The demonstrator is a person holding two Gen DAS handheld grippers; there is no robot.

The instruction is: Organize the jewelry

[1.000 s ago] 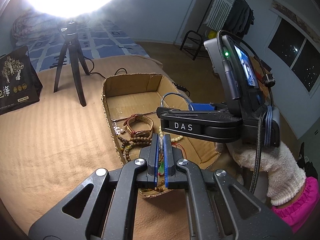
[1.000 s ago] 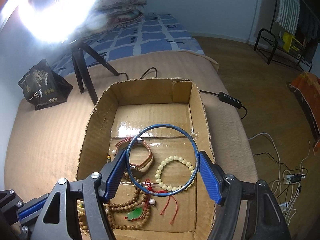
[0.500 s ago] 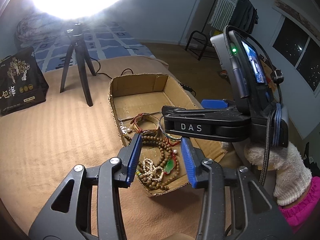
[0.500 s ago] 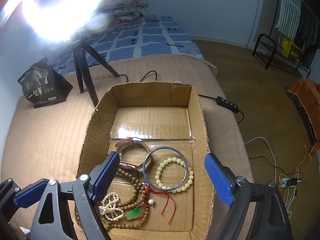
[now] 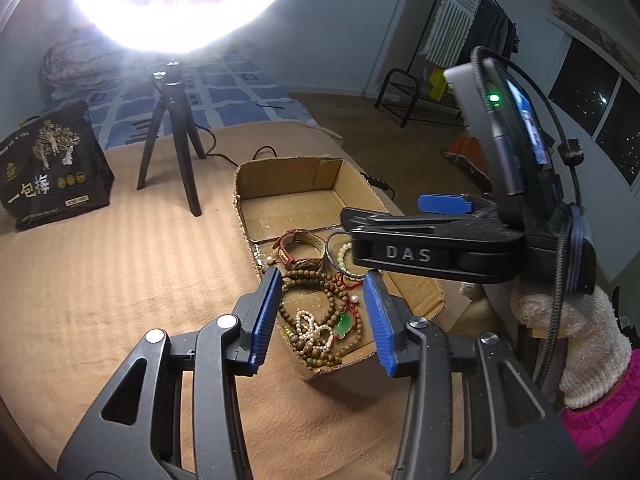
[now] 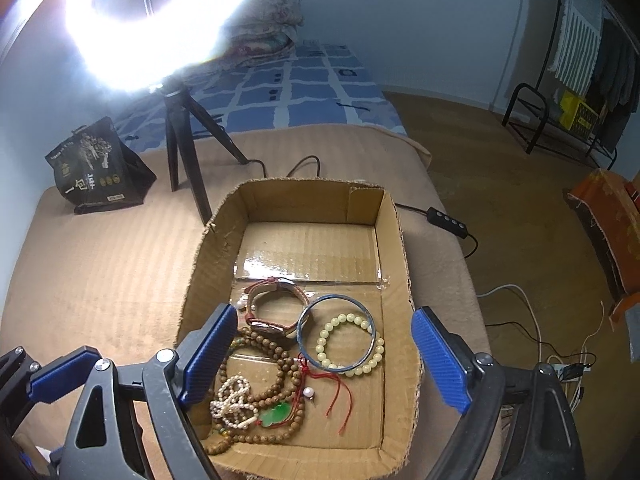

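Over the box [image 6: 400,248], both grippers hang with jaws released, nothing between them: left gripper [image 5: 320,316], right gripper [image 6: 324,356]. Jewelry lies heaped inside. The risk, I'd say: cords and wooden beads [image 6: 276,356] are tangled, so one pull could drag several. Count: one bangle [image 6: 306,320], one pale bracelet [image 6: 376,354], one watch [image 6: 276,292], one jade pendant [image 6: 276,414].

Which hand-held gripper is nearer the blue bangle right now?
Right. The right hand-held gripper hovers open just above the blue bangle in the box; the left hand-held gripper sits open over the wooden beads, nearer the box's front.

Blown-out ring light [image 5: 176,0] glare, dim room, fisheye-bent edges
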